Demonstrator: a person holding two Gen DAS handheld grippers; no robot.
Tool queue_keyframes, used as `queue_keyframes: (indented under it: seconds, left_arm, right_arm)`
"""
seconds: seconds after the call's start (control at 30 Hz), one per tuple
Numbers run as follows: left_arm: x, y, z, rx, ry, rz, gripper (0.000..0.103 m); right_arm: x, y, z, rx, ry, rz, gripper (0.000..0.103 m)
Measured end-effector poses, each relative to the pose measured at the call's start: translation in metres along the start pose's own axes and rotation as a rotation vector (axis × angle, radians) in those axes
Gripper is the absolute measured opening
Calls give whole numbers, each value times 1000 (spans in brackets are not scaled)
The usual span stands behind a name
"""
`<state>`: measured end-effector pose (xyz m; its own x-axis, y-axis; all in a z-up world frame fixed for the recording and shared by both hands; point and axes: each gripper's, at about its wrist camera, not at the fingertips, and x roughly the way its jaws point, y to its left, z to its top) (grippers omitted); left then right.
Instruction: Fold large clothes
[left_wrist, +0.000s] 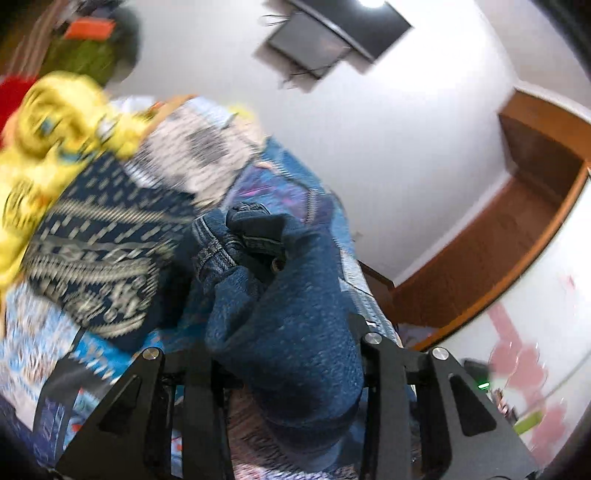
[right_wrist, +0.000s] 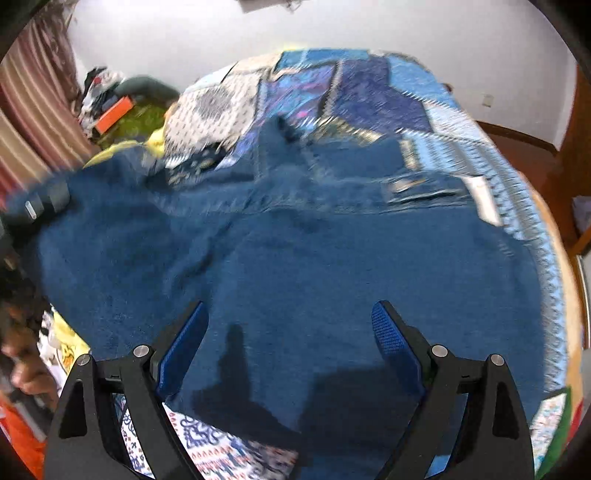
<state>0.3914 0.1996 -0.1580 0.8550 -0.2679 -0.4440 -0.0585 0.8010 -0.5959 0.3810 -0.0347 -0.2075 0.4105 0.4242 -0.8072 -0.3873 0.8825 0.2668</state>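
Observation:
A pair of dark blue jeans (right_wrist: 295, 258) lies spread over a patchwork bed. In the left wrist view a bunched fold of the jeans (left_wrist: 288, 317) fills the gap between the fingers of my left gripper (left_wrist: 291, 350), which is shut on it and holds it lifted; the waistband and button (left_wrist: 255, 243) hang beyond. My right gripper (right_wrist: 288, 332) is open, its blue-padded fingers (right_wrist: 391, 336) hovering just above the flat denim near the bed's front edge. The left gripper also shows at the left edge of the right wrist view (right_wrist: 40, 206).
The bed has a blue patchwork quilt (right_wrist: 369, 85). A navy patterned garment (left_wrist: 103, 251) and yellow cloth (left_wrist: 48, 147) lie to the left. Clutter with an orange box (right_wrist: 114, 114) sits by striped curtains. A wooden door frame (left_wrist: 517, 236) stands to the right.

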Motion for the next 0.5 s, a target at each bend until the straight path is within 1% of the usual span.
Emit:
queue_keyframes:
  seconds: [0.1,0.17,0.23,0.3,0.4,0.43,0.5]
  left_arm:
    - [13,-26,3,45,16,-15,31]
    - [21,-45,4,70,27,-19,30]
    - [26,-63,4,103,29,-34,28]
    - [30,-83,3,127,36,-67,26]
    - [42,-126,1,191,42,-100,25]
    - [49,-144,-2,228,45,-110,24]
    - [60,-177,-14,285,54,-129,24]
  right_arm:
    - [30,6,-10,-25,88,-20,89]
    - [32,7,-16,-52,82,-27,89]
    - [23,4,-17,-73,95,0,89]
    - [7,-5,-17,-60,73,14,89]
    - [-28,-33,-26,-2,-6,-12,89]
    - [-40,-45,-29,21,-29,-24,89]
    - [-64,-68,-36,72,-73,-79,89]
